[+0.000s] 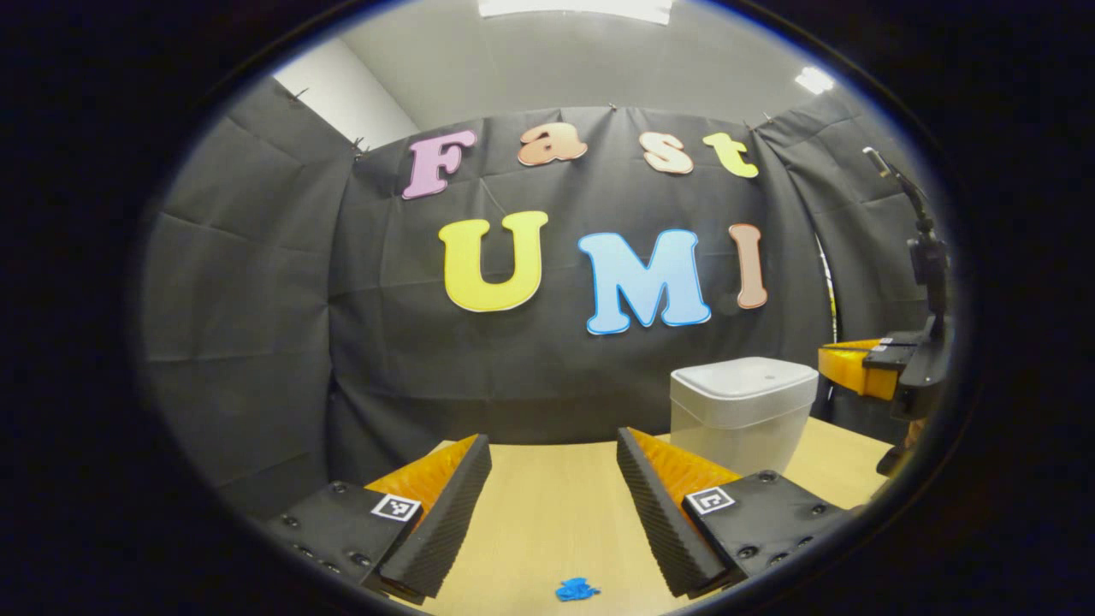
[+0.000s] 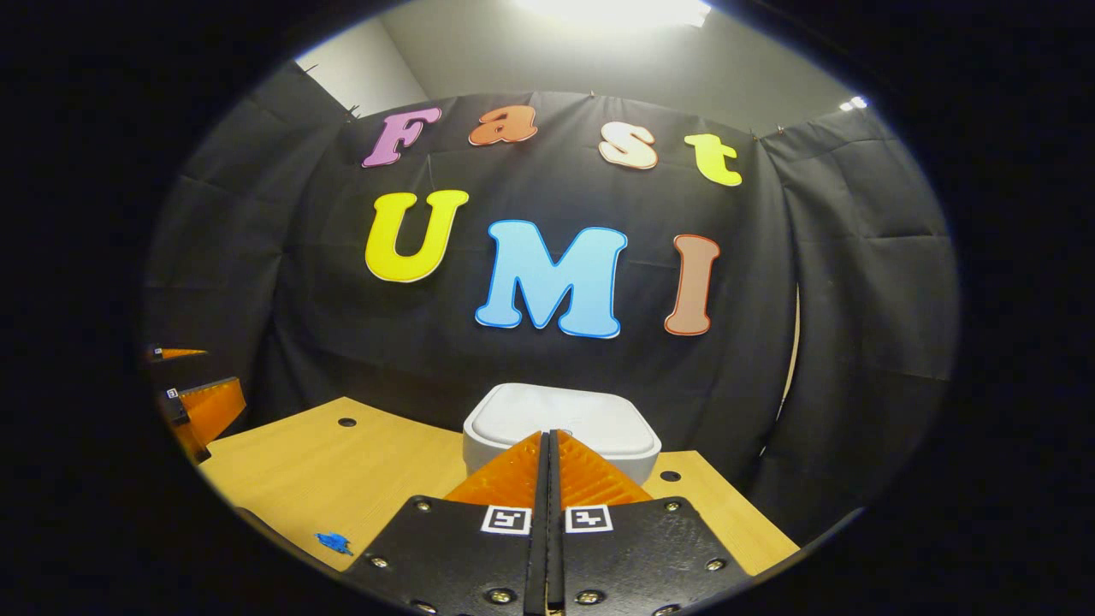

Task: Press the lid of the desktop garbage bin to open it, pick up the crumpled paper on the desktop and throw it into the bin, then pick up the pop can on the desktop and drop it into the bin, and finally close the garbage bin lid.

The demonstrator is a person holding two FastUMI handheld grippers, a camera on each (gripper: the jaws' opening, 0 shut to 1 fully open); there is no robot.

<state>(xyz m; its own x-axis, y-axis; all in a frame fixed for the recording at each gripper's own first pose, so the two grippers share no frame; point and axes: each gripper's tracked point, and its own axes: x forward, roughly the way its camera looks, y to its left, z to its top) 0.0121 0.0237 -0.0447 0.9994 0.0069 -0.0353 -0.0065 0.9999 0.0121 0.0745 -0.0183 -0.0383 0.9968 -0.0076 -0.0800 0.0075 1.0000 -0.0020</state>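
The garbage bin (image 2: 562, 436) stands upright at the wooden desktop's (image 2: 342, 479) far edge, lid closed flat, long axis across the right gripper view. The right gripper (image 2: 549, 449), fingers pressed together, points at its lid. The left gripper (image 1: 554, 483) gapes empty, left of the bin.

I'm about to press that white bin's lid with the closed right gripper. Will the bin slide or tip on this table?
The bin looks like thin plastic, so probably light. It stands free on smooth wood table, so an off-centre push might scoot it. Its squat, wide shape suggests tipping is unlikely. The right gripper lines up near the lid's middle; pressing straight down should hold it.
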